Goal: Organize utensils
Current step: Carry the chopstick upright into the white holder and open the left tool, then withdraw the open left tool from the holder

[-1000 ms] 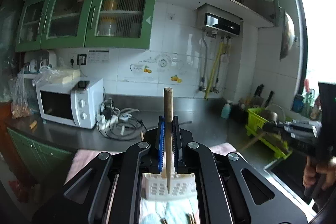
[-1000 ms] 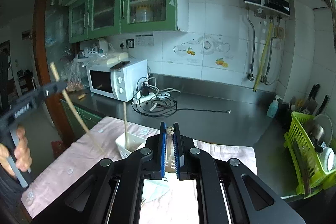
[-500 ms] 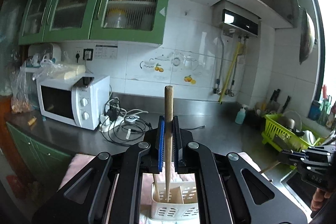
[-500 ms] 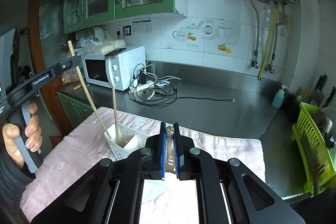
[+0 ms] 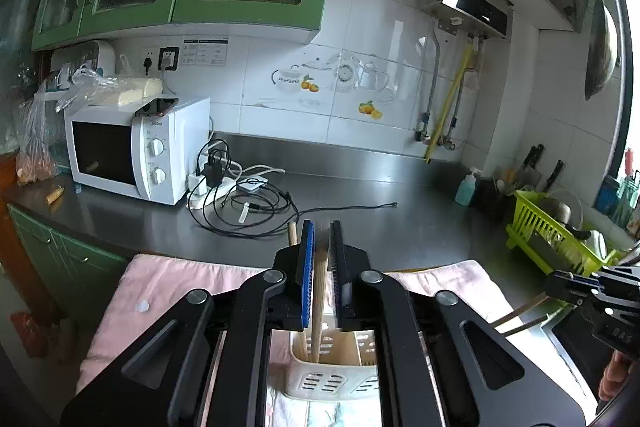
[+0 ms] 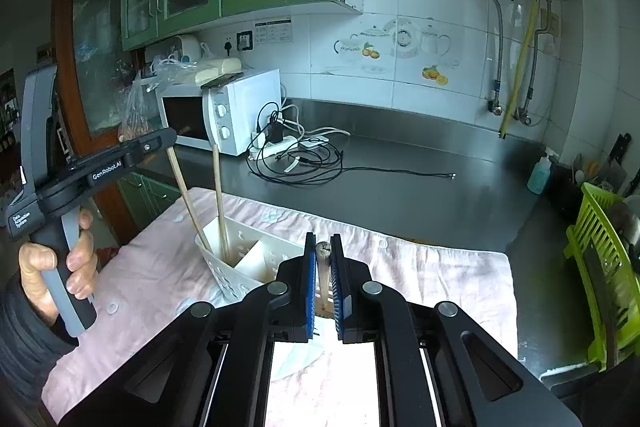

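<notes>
A white slotted utensil holder (image 5: 320, 383) (image 6: 224, 267) stands on a pink cloth (image 5: 180, 279). My left gripper (image 5: 320, 231) (image 6: 168, 139) hangs over it and its jaws are opening. A wooden chopstick (image 5: 319, 299) (image 6: 188, 195) slips down between the pads, its lower end inside the holder. A second chopstick (image 6: 219, 203) (image 5: 293, 233) leans in the same compartment. My right gripper (image 6: 322, 241) (image 5: 554, 285) is shut on chopsticks (image 6: 322, 250) just right of the holder. Their thin ends (image 5: 516, 319) stick out toward the holder.
A white microwave (image 5: 132, 151) and a tangle of cables (image 5: 240, 195) sit on the steel counter behind the cloth. A green dish rack (image 5: 548, 239), a soap bottle (image 5: 466, 187) and knives stand at the right. A person's hand (image 6: 52, 259) grips the left handle.
Both grippers came down toward the holder. The left gripper's chopstick stood well above the jaws before; its top has now dropped level with them, and its tip is in the holder.
</notes>
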The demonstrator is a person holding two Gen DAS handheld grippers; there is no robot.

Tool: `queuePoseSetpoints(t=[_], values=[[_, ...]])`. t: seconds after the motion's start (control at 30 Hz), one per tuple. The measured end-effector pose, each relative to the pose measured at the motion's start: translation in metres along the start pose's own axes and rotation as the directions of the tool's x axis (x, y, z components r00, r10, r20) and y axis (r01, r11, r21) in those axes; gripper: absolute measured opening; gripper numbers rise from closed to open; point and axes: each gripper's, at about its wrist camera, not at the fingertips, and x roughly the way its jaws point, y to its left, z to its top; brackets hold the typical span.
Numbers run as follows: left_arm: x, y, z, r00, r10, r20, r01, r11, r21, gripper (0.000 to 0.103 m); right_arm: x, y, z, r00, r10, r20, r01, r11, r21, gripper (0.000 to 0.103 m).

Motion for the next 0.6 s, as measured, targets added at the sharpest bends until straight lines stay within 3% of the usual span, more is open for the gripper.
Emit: queuePoseSetpoints(t=[0.03,0.17,0.23,0.3,0.6], values=[[0.000,0.001,-0.001,1.000,-0.004,-0.007,0.004,1.000,-0.004,0.010,-0.002,0.001,0.000,1.000,-0.007,0.006,0.007,1.000,-0.004,0.009],[-0.008,0.002,-0.004,1.000,-0.005,-0.017,0.005,1.000,-0.001,0.011,-0.014,0.002,0.001,0.999,-0.011,0.031,0.011,1.000,-0.001,0.028],[-0.017,0.002,-0.007,1.000,0.007,-0.015,-0.007,1.000,-0.003,0.030,-0.024,0.002,-0.001,0.999,-0.018,0.046,0.018,1.000,0.000,0.030],[-0.029,0.003,-0.011,1.000,0.014,-0.006,-0.014,1.000,-0.010,0.042,-0.034,0.002,-0.005,0.998,-0.024,0.057,0.023,1.000,0.002,0.031],[-0.097,0.014,-0.051,0.998,0.067,-0.011,-0.068,0.997,-0.037,0.077,-0.079,0.010,-0.061,0.998,-0.007,0.055,0.005,0.999,0.038,0.042]])
